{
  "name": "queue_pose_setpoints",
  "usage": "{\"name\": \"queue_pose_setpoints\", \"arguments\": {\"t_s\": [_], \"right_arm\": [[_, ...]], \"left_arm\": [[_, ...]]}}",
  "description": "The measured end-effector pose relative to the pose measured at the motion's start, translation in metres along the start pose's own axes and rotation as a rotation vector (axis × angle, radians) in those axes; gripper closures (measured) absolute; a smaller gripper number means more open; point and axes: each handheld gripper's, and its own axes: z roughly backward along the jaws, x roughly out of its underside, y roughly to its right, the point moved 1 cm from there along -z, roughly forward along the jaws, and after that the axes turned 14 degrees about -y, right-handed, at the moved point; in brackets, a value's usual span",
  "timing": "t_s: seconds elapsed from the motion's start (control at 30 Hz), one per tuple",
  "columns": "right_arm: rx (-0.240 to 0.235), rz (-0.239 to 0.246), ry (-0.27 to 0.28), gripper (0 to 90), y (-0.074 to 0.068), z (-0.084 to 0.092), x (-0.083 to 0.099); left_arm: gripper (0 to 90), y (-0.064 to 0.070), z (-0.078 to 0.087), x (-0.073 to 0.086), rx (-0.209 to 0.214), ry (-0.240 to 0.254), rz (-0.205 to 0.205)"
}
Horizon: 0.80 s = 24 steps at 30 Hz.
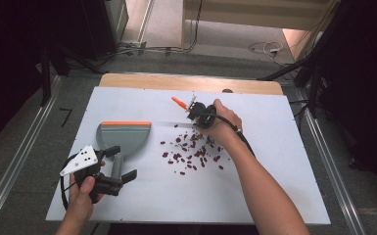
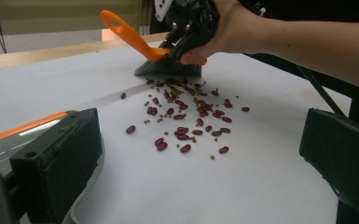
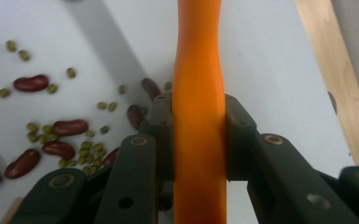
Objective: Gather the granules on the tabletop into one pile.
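Note:
Red kidney beans mixed with small green beans (image 1: 193, 152) (image 2: 186, 116) (image 3: 51, 135) lie scattered across the middle of the white board (image 1: 274, 171). Just behind them a small brush stands with its dark bristles (image 2: 168, 69) on the board. My right gripper (image 1: 195, 112) (image 2: 182, 39) (image 3: 199, 116) is shut on its orange handle (image 1: 178, 103) (image 3: 198, 56). A grey dustpan (image 1: 125, 134) with an orange lip lies flat at the left, mouth facing away from me. My left gripper (image 1: 121, 163) (image 2: 196, 149) is open, its jaws wide apart on either side of the dustpan's handle.
The table's wooden edge (image 1: 191, 81) runs along the back of the board. Cables (image 1: 267, 48) lie on the floor beyond it, and metal rails (image 1: 14, 161) flank the table on both sides.

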Motion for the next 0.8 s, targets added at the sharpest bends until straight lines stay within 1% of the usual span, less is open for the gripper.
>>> {"name": "queue_pose_setpoints", "arguments": {"t_s": [0.07, 0.1, 0.13, 0.17, 0.2, 0.33, 0.43, 0.5, 0.53, 0.57, 0.63, 0.77, 0.8], "right_arm": [[0.003, 0.029, 0.007, 68.8, -0.004, 0.000, 0.001], [-0.006, 0.033, 0.003, 68.7, -0.006, 0.001, 0.002], [-0.002, 0.045, 0.009, 68.7, -0.007, 0.002, 0.003], [-0.010, 0.054, 0.016, 68.7, -0.009, 0.003, 0.004], [-0.023, 0.062, 0.012, 68.6, -0.012, 0.004, 0.006], [-0.016, 0.099, 0.026, 68.5, -0.021, 0.007, 0.010], [-0.031, 0.117, 0.034, 68.3, -0.028, 0.010, 0.014], [-0.029, 0.137, 0.041, 68.3, -0.031, 0.012, 0.017], [-0.043, 0.141, 0.042, 68.2, -0.033, 0.013, 0.018], [-0.043, 0.148, 0.048, 68.2, -0.034, 0.015, 0.020], [-0.059, 0.158, 0.053, 68.3, -0.038, 0.017, 0.023], [-0.046, 0.202, 0.046, 68.2, -0.045, 0.022, 0.027], [-0.051, 0.210, 0.047, 68.3, -0.046, 0.023, 0.028]], "left_arm": [[0.3, 0.000, -0.001, 0.000, 0.002, -0.002, 0.001], [0.3, 0.001, -0.001, 0.000, 0.002, -0.002, 0.001], [0.3, 0.001, -0.002, 0.000, 0.003, -0.004, -0.001], [0.3, 0.001, -0.002, 0.000, 0.004, -0.006, -0.002], [0.3, 0.001, -0.003, 0.000, 0.003, -0.008, -0.002], [0.3, 0.001, -0.004, 0.000, 0.009, -0.009, -0.004], [0.3, 0.001, -0.004, 0.000, 0.007, -0.011, -0.005], [0.3, 0.001, -0.004, 0.000, 0.008, -0.010, -0.004], [0.3, 0.001, -0.004, 0.000, 0.007, -0.011, -0.005], [0.3, 0.001, -0.004, 0.000, 0.007, -0.011, -0.004], [0.3, 0.001, -0.004, 0.000, 0.007, -0.012, -0.005], [0.3, 0.001, -0.004, 0.000, 0.006, -0.012, -0.005], [0.3, 0.001, -0.005, 0.000, 0.006, -0.013, -0.004]]}}
